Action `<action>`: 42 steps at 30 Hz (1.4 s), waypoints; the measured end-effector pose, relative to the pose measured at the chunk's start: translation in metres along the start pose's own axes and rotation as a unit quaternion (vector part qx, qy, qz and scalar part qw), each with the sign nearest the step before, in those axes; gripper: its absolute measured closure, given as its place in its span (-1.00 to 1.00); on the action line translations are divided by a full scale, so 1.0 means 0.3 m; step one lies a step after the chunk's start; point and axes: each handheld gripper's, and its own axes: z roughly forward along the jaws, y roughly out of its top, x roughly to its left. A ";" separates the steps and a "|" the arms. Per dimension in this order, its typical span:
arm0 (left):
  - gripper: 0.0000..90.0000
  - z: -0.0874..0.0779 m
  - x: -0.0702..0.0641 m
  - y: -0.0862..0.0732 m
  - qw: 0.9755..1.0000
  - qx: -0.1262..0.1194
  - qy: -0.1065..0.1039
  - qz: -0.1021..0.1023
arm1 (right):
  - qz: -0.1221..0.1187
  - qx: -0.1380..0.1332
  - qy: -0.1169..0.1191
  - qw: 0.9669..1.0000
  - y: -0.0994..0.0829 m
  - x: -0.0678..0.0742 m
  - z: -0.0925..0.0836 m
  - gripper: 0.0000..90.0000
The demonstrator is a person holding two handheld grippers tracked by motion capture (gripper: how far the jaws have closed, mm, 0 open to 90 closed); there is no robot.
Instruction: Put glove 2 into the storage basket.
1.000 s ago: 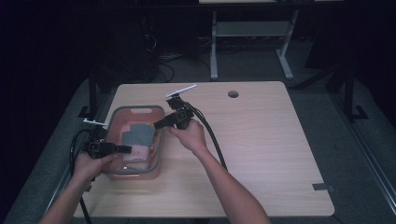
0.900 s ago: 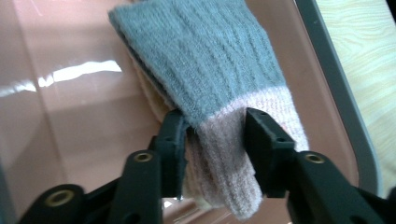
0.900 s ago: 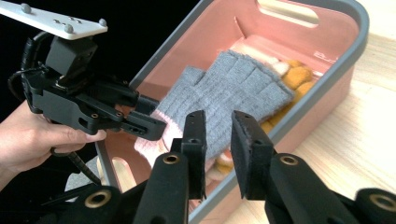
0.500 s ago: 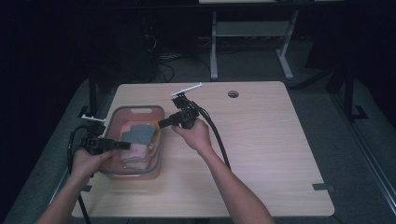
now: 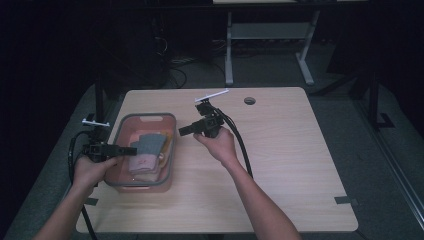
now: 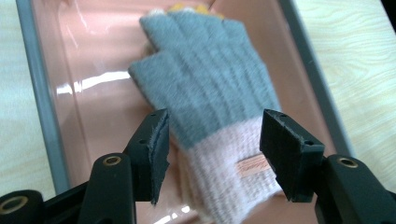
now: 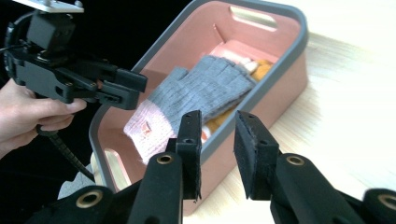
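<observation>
**Ana:** Glove first, since it's nearest the camera: in the left gripper view it lies flat in the pink bin, grey knuckles toward the top of the frame, pale pink cuff low in the middle. Is anything gripping it?

**Ben:** No. The left gripper has just been opening, and its two black jaws now stand either side of the cuff with a gap on each side, pressing on nothing. I'd judge the glove set down and let go.

**Ana:** And the other claw?

**Ben:** In the right gripper view, the right gripper sits at the bottom centre, jaws a little apart, having just been widening, with nothing between them. Past them is the bin's grey rim, and the glove inside rests on something orange or yellow that I can't identify.

**Ana:** From the high view?

**Ben:** The bin is at the left of the table. The left gripper hovers over its left part; the right gripper is just right of the bin, over bare wood.

**Ana:** So how far along?

**Ben:** The placing looks finished: glove in the bin, both claws empty. I see no other loose item on the tabletop, so what's left seems to be pulling the hands clear.
</observation>
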 end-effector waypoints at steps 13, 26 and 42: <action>-0.13 -0.010 -0.112 0.034 0.999 -0.024 -0.028 0.029 | 0.026 -0.018 -0.012 0.999 -0.066 -0.061 -0.093 0.39; -0.20 0.021 -0.207 0.071 0.997 -0.034 -0.046 0.055 | 0.042 -0.022 -0.025 0.999 -0.128 -0.130 -0.175 0.26; -0.24 0.074 -0.329 0.106 0.993 -0.041 -0.071 0.084 | 0.061 -0.038 -0.033 0.997 -0.166 -0.186 -0.297 0.16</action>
